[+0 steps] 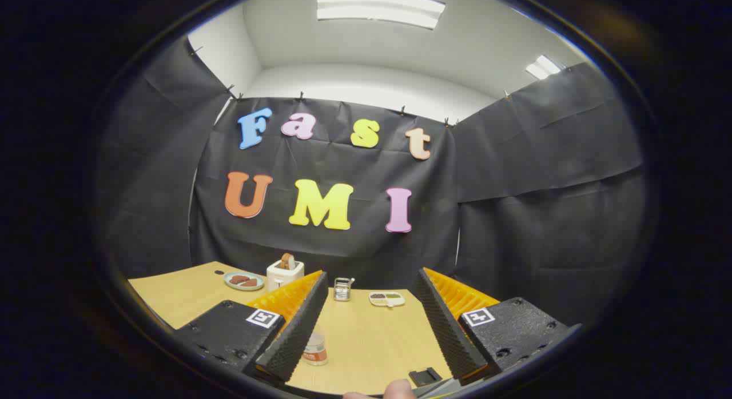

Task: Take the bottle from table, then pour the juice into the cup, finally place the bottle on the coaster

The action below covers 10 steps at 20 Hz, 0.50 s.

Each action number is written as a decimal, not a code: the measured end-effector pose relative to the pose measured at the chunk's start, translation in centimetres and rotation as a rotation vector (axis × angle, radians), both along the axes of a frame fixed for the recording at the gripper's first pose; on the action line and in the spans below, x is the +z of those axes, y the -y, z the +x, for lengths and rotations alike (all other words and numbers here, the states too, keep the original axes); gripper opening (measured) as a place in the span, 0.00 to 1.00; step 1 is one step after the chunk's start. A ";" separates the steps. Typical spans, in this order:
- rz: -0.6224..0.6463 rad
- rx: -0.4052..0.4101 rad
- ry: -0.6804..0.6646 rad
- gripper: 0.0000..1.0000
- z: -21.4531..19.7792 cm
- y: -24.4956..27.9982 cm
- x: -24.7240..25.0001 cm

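Lighting: bright ceiling panels [380,8] overhead; even, soft shadows on counter [372,336] below them. Sharp focus centrally; strong fisheye curvature, dim toward rim.

Gripper [372,324] fingers spread wide above table [372,342], bottle [315,348] beside left finger

The tongs [372,324] are held level, fingers spread wide apart, gripping nothing.

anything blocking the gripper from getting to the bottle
Nothing visible does. The gripper is open, and the bottle stands on the bare table low between its fingers, right beside the left finger. The toaster and rack sit farther back.
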<state>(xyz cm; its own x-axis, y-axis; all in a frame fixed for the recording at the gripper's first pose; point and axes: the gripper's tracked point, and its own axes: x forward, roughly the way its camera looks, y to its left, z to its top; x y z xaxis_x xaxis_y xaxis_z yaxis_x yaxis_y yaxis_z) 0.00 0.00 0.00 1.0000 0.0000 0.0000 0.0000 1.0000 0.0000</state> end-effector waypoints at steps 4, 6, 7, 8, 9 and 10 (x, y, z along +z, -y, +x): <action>0.007 0.007 -0.009 1.00 0.3 -0.3 -0.3; 0.004 0.008 -0.010 1.00 0.4 -0.5 -0.2; 0.003 0.007 -0.007 1.00 0.5 -0.5 -0.2; 0.002 0.006 -0.007 1.00 0.5 -0.5 -0.2; 0.003 0.006 -0.009 1.00 0.6 -0.5 -0.3; 0.003 0.006 -0.011 1.00 0.6 -0.5 -0.3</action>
